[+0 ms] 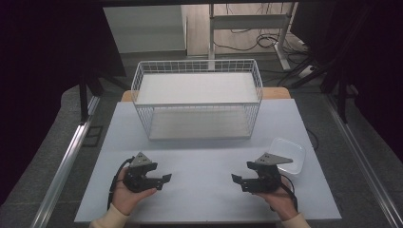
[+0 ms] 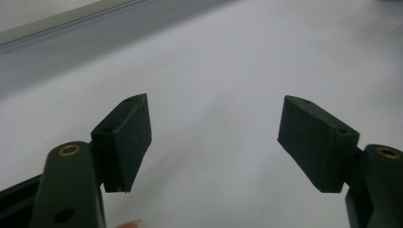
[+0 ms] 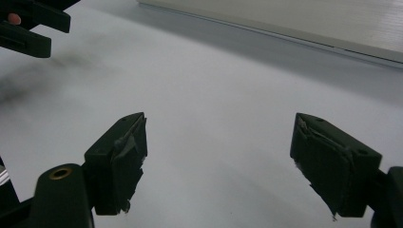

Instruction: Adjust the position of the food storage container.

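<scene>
Two grippers rest low over the white bench (image 1: pixel 204 156), each held in one of the person's hands on the near side of the white wire basket (image 1: pixel 197 97). The basket stands at the far middle of the bench, its long axis running left to right, its open top up. Near of the basket and to its left, the left gripper (image 1: pixel 164 179) points right toward the other gripper; its fingers (image 2: pixel 124 142) are spread wide with nothing between them. Near of the basket and to its right, the right gripper (image 1: pixel 236 179) points left, fingers (image 3: pixel 119 161) likewise wide apart and empty. A clear plastic container (image 1: pixel 287 155) lies just beyond the right gripper, near and right of the basket.
</scene>
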`<state>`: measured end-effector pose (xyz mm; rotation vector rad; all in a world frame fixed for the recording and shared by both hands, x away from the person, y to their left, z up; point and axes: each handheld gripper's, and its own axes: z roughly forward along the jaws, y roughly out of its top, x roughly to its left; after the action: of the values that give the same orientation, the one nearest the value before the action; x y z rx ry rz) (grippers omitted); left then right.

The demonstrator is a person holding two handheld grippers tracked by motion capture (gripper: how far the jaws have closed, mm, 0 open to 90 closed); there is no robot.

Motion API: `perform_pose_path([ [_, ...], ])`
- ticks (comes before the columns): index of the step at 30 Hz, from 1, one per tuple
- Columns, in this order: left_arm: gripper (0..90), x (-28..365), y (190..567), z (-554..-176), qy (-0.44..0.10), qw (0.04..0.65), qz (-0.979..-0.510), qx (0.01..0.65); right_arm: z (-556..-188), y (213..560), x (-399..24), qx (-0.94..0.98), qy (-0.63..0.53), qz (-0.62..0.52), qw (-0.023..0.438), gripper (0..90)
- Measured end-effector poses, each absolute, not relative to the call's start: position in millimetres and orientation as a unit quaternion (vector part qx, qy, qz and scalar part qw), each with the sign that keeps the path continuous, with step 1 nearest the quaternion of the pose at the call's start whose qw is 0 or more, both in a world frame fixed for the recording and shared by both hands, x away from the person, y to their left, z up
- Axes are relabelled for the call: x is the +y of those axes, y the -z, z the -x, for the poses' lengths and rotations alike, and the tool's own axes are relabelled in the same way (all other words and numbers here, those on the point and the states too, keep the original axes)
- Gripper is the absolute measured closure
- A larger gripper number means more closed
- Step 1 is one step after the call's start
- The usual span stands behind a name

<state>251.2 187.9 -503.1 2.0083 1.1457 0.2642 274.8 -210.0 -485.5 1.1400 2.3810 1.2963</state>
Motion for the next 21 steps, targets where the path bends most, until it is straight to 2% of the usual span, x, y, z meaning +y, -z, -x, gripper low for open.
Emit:
perform_pose_path([
  [21, 26.2, 189.7, 505.3, -253.0, -0.095, 0.394, -0.792, 0.457, -274.4, 487.0, -208.7, 0.810, -0.435, -0.382, 0.097, 23.9],
])
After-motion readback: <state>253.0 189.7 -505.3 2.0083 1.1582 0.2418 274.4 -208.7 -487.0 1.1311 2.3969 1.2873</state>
